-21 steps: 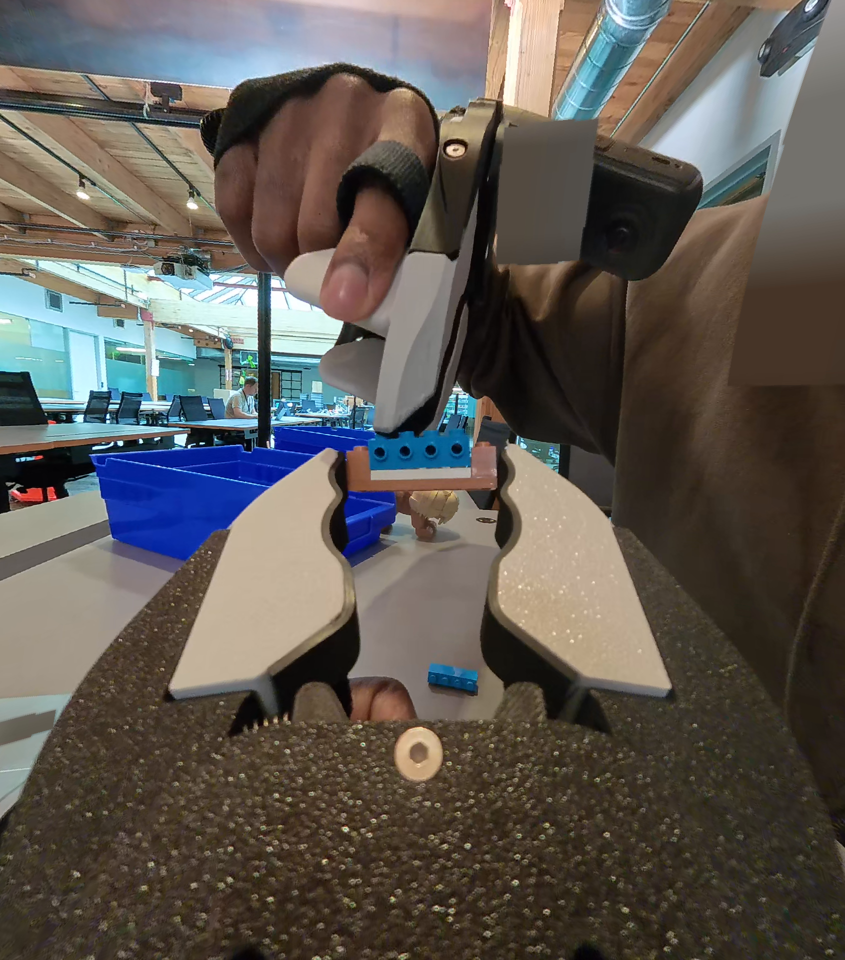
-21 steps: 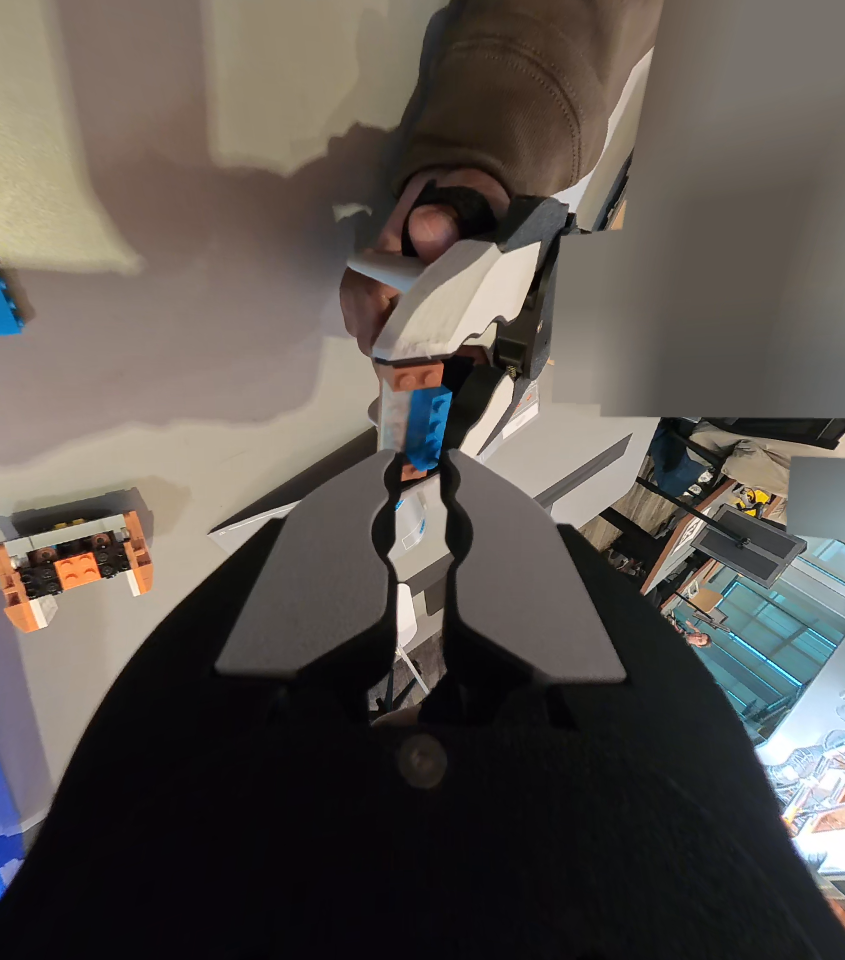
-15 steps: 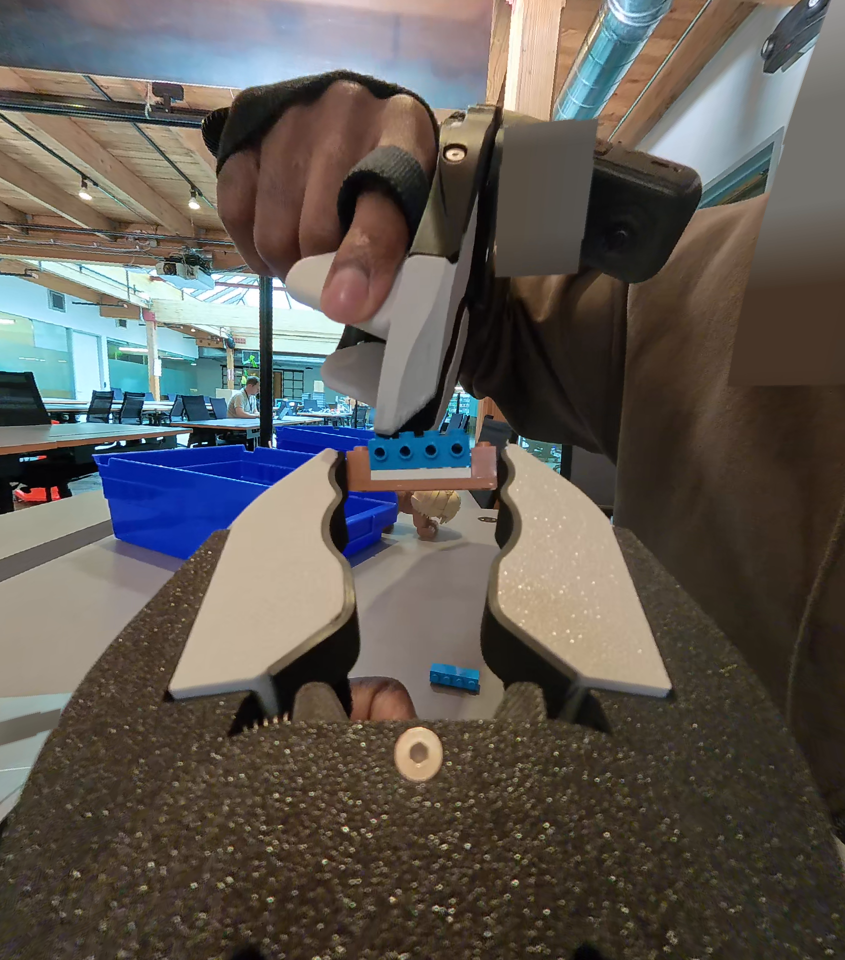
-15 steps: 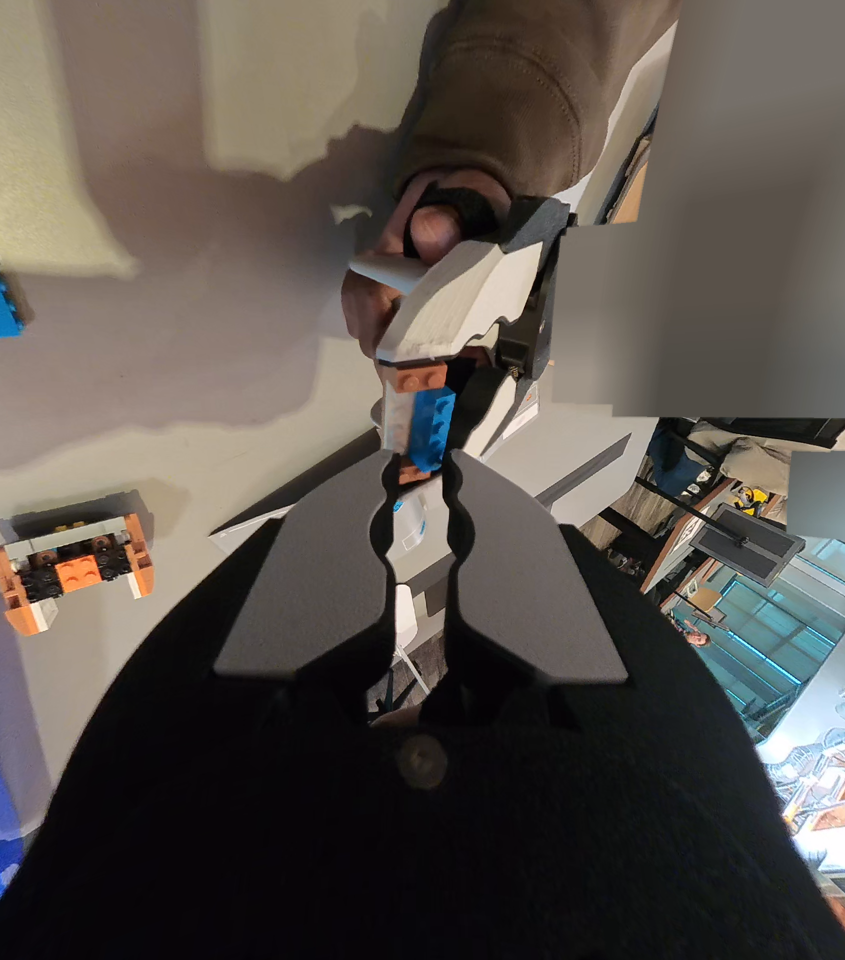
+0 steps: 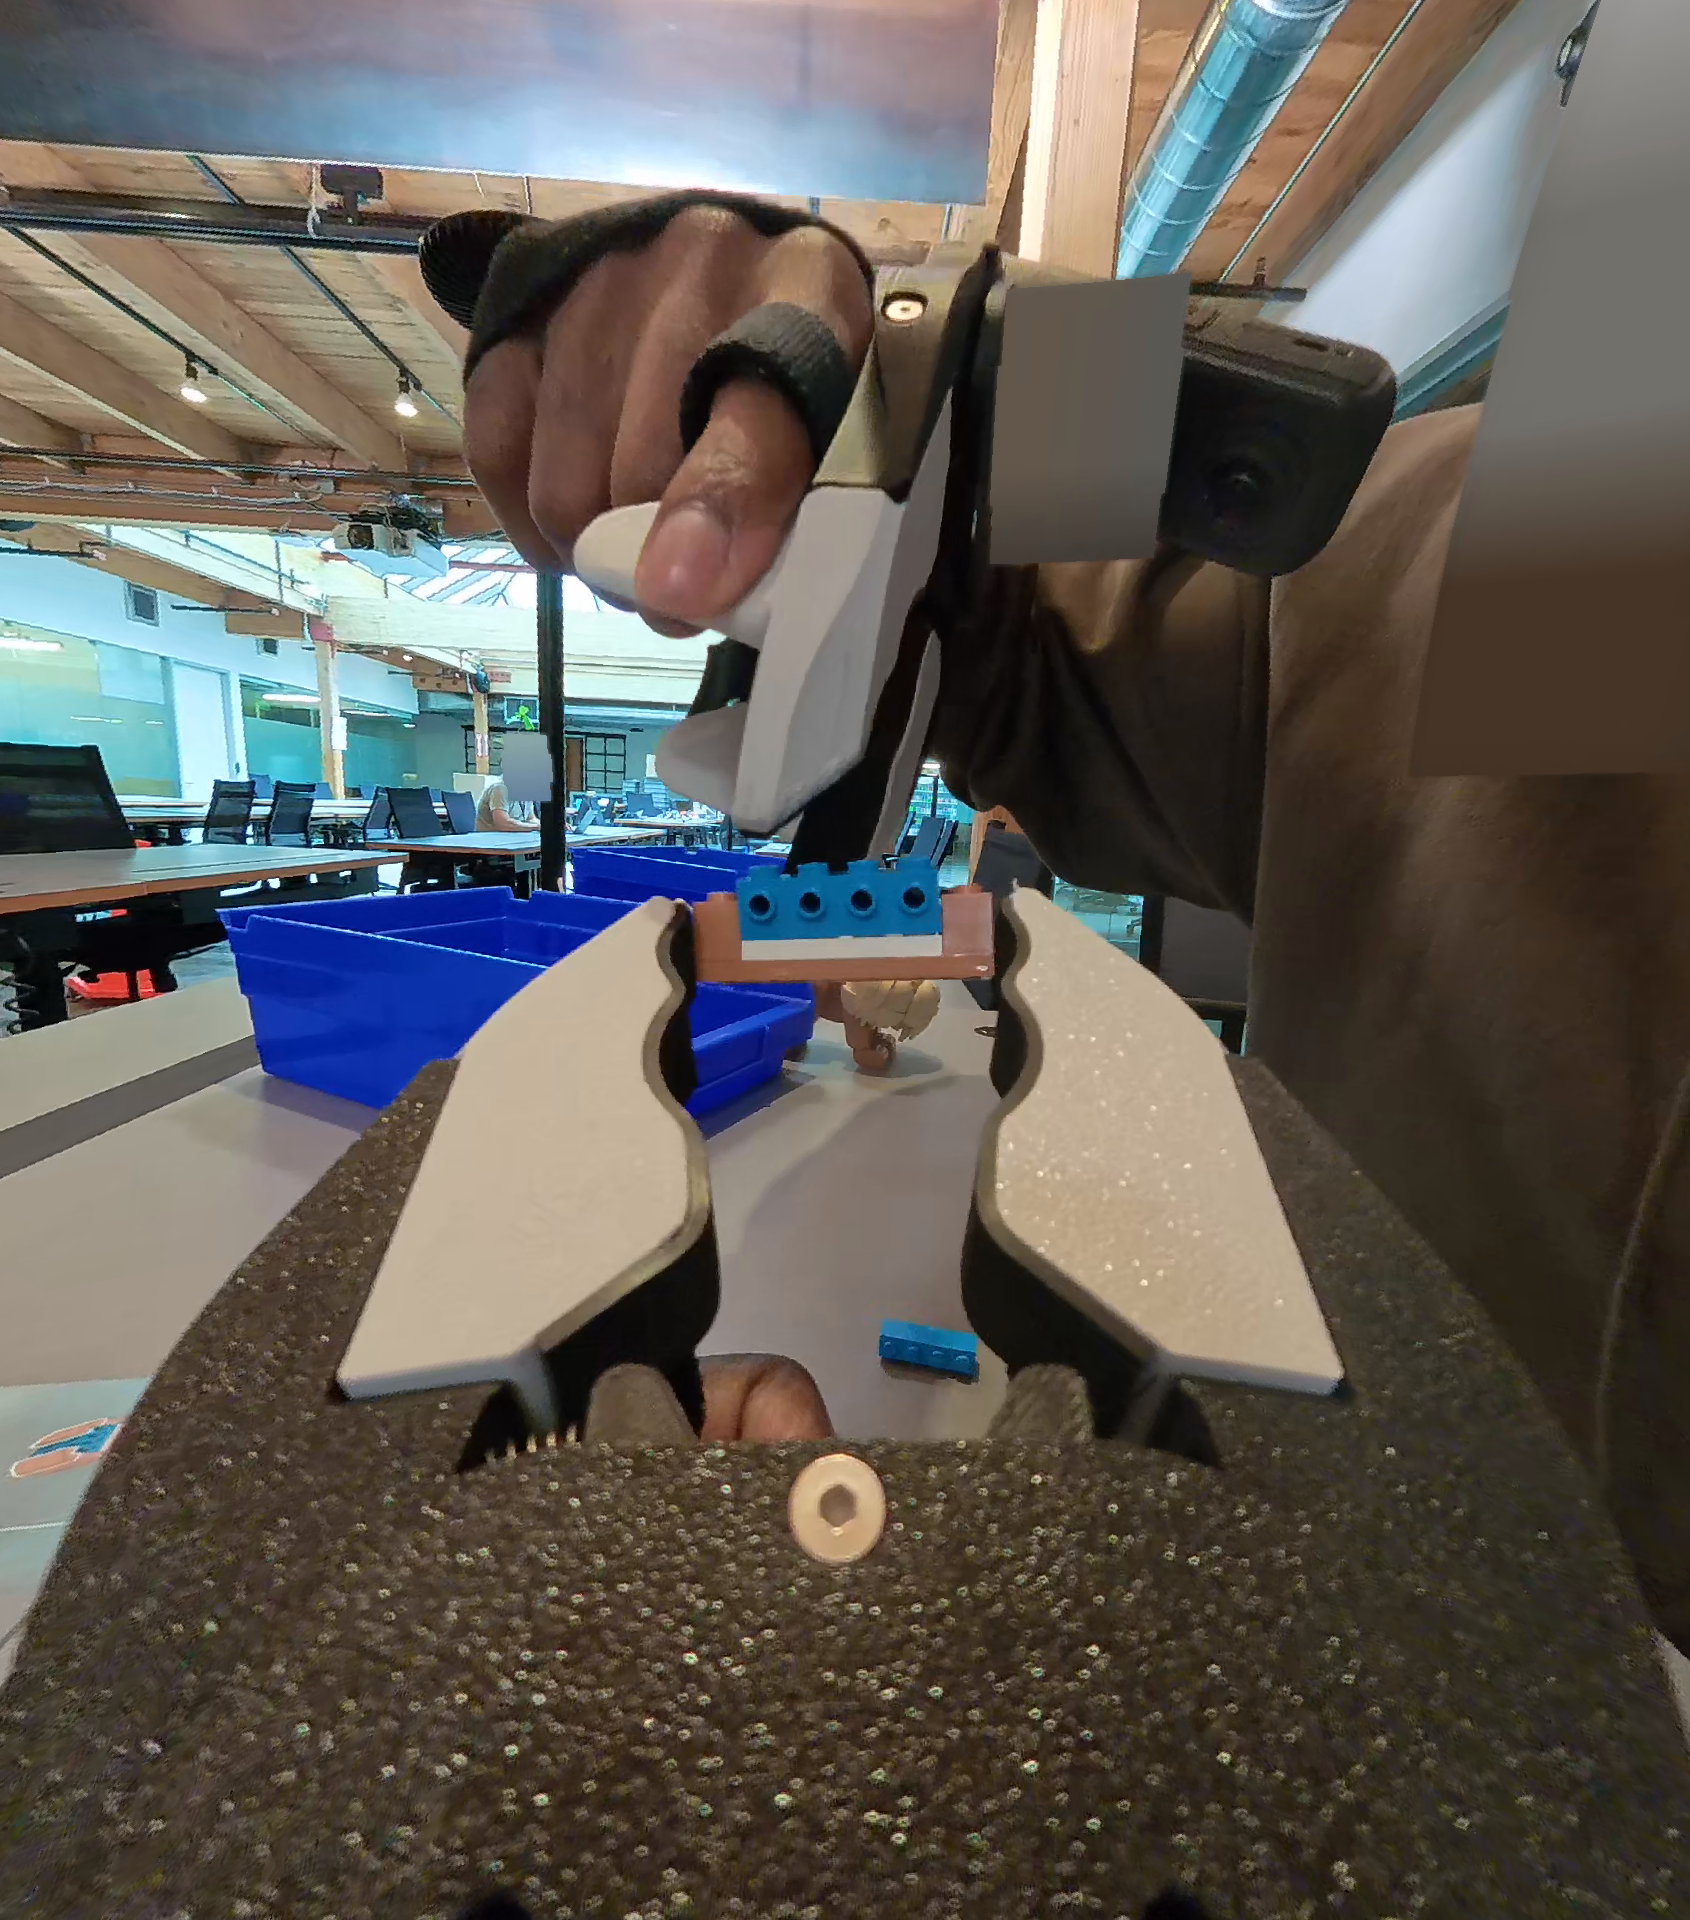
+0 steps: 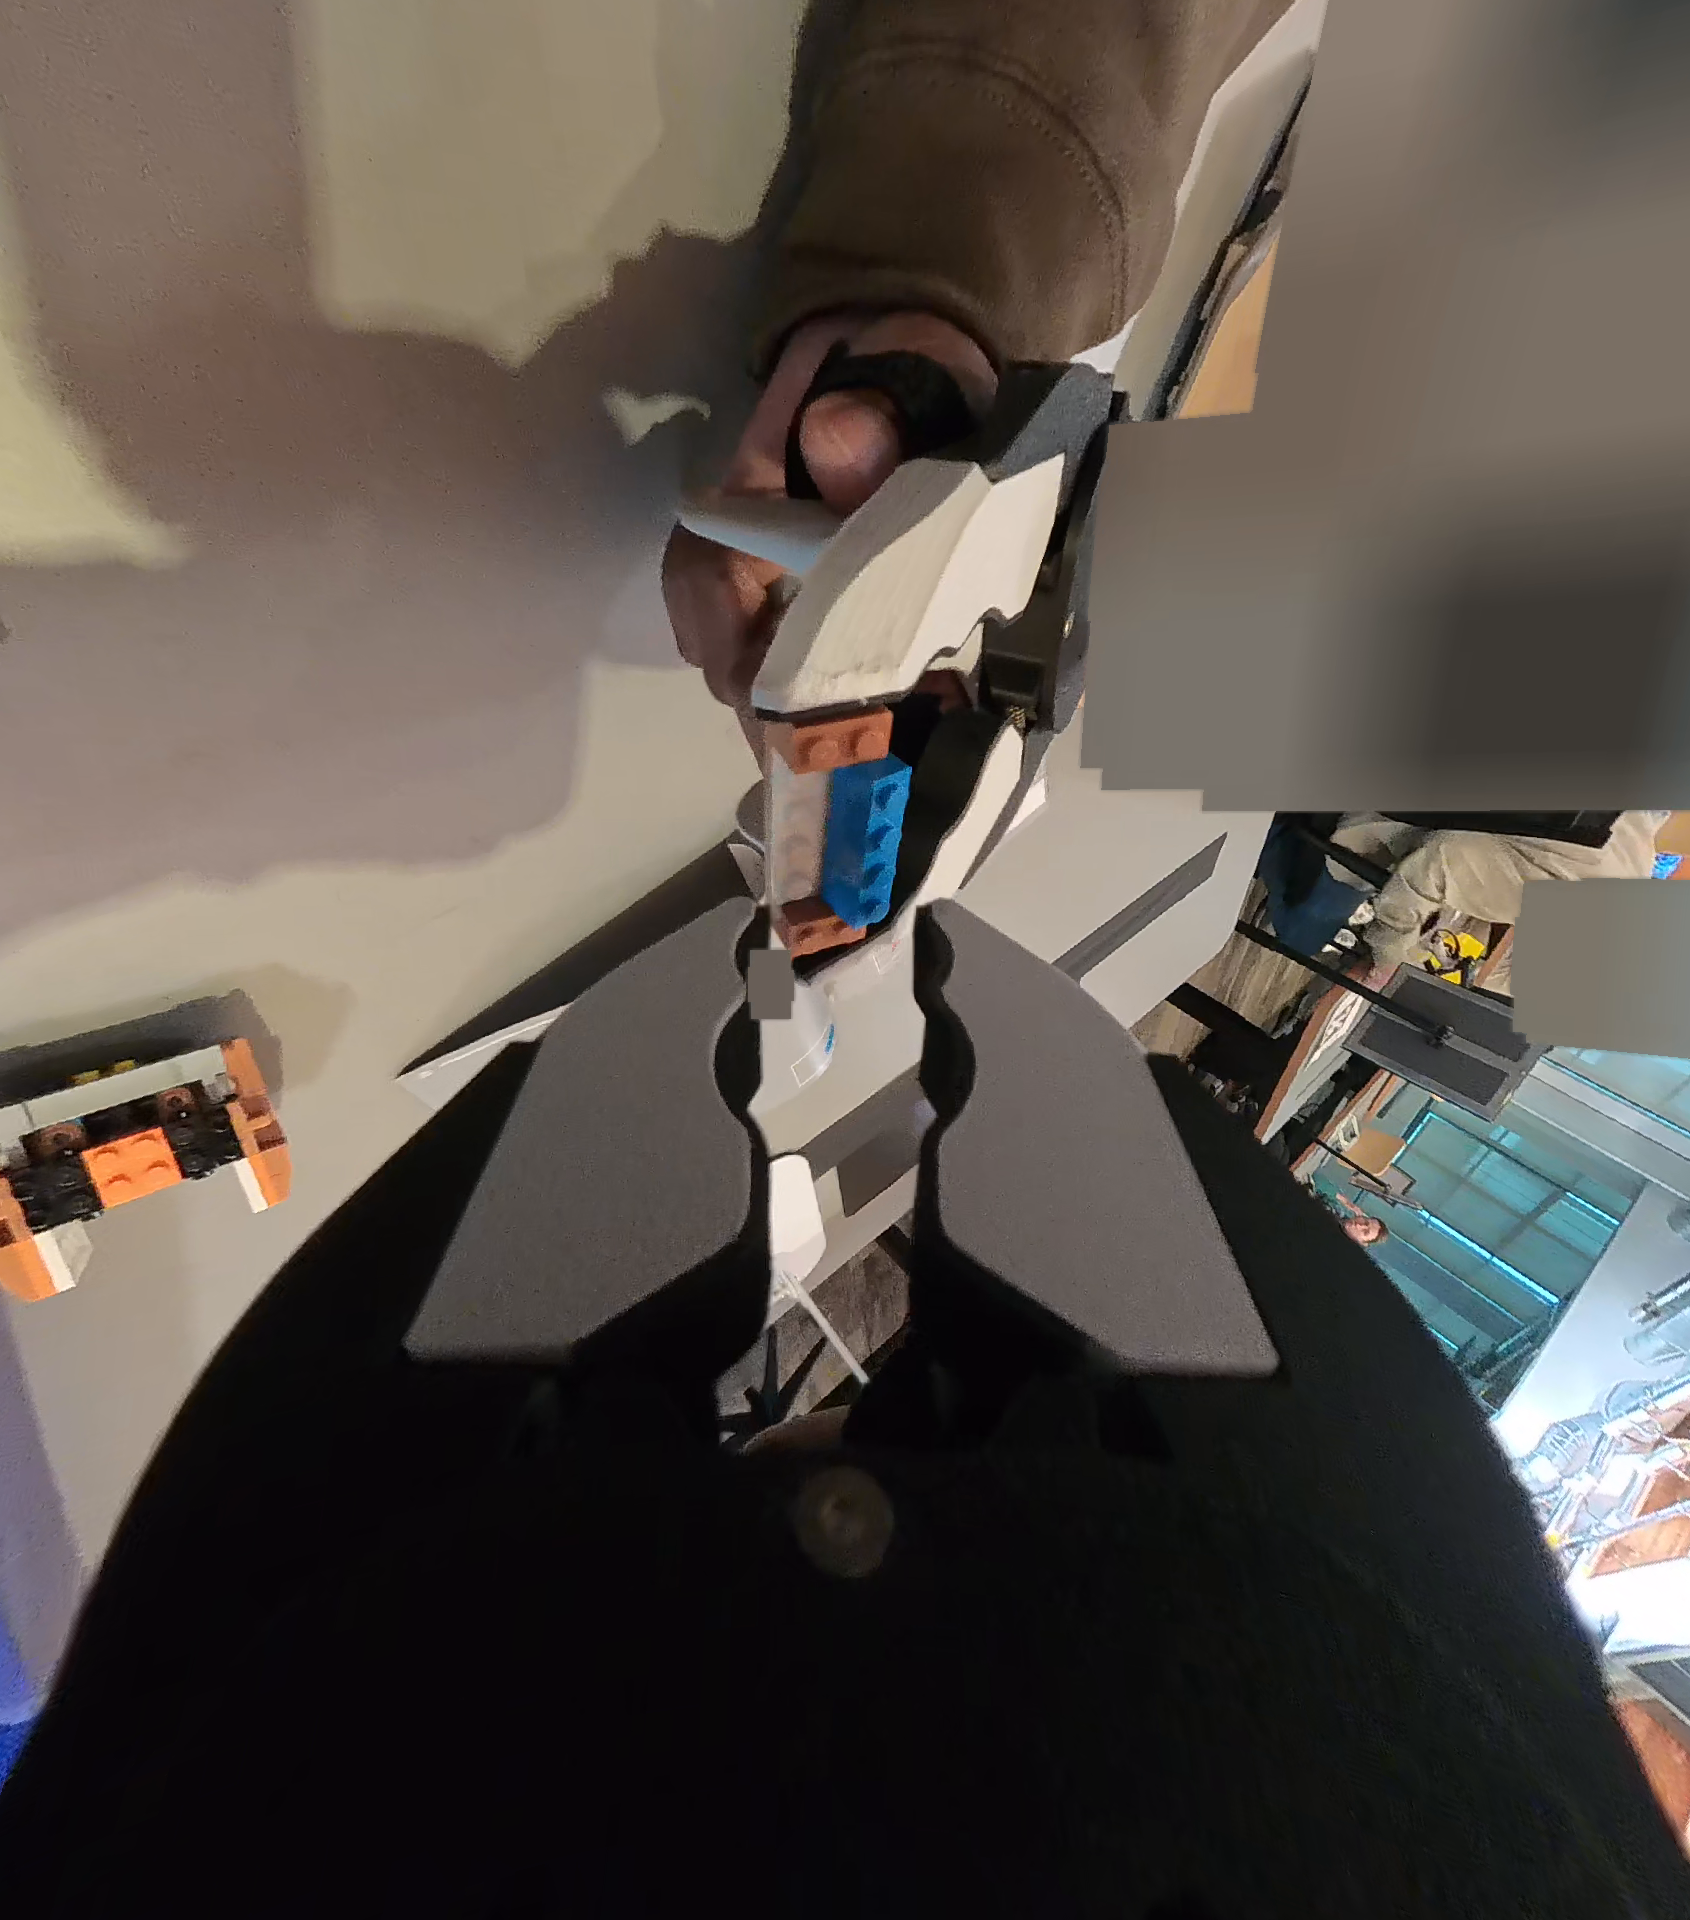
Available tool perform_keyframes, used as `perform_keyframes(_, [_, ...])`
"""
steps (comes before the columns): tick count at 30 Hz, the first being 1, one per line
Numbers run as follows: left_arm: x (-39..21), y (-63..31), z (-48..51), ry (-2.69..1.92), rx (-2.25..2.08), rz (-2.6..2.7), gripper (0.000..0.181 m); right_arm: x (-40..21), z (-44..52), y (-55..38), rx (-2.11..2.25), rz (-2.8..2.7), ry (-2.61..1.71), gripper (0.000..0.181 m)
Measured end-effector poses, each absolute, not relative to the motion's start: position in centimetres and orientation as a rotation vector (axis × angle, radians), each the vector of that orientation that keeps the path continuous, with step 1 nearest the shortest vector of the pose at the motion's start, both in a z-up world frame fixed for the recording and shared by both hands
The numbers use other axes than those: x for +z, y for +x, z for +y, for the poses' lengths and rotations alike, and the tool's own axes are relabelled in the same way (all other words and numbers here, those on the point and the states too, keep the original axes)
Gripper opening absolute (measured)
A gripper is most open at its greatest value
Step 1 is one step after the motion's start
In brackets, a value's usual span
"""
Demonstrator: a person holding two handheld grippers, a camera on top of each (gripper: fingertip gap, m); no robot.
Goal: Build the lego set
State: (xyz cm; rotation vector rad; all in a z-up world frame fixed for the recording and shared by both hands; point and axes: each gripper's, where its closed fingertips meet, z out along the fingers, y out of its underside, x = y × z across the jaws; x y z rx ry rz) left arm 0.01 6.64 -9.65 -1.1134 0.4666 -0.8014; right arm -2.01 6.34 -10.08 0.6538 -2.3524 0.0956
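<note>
While my left gripper (image 5: 843, 940) pinches the brown plate (image 5: 846, 951) mid-frame, right gripper (image 6: 836, 920) stands parted off the blue brick (image 5: 836, 902); a half-seated brick could pop loose, toward the grey table (image 5: 93, 1226).

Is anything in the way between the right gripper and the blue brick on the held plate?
Nothing visible does. The right gripper, jaws open, sits right at the blue brick, which rides on the brown plate clamped in the left gripper.

Blue brick (image 5: 839, 902), brown plate (image 5: 846, 962)
</note>
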Motion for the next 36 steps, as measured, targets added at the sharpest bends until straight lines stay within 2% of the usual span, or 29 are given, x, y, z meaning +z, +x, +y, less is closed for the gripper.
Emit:
perform_keyframes(7, [-9.4,-0.1,6.6,-1.112,-0.799,0.469,0.055,-9.9,5.6,-2.0,0.292,-2.138,0.451,0.053])
perform_keyframes(15, [-10.0,0.4,6.7,-1.131,-0.798,0.487,0.055,-11.3,4.5,-2.3,0.436,-1.916,0.32,0.058])
perform_keyframes(18, [-10.1,0.5,6.8,-1.136,-0.794,0.492,0.055,-11.2,4.5,-2.5,0.457,-1.866,0.303,0.055])
perform_keyframes(25, [-10.1,0.4,6.8,-1.127,-0.826,0.471,0.055,-10.8,4.5,-3.5,0.447,-1.716,0.291,0.024])
perform_keyframes(36, [-9.5,0.1,6.5,-1.086,-0.88,0.427,0.055,-10.0,4.2,-3.8,0.496,-1.64,0.276,0.021])
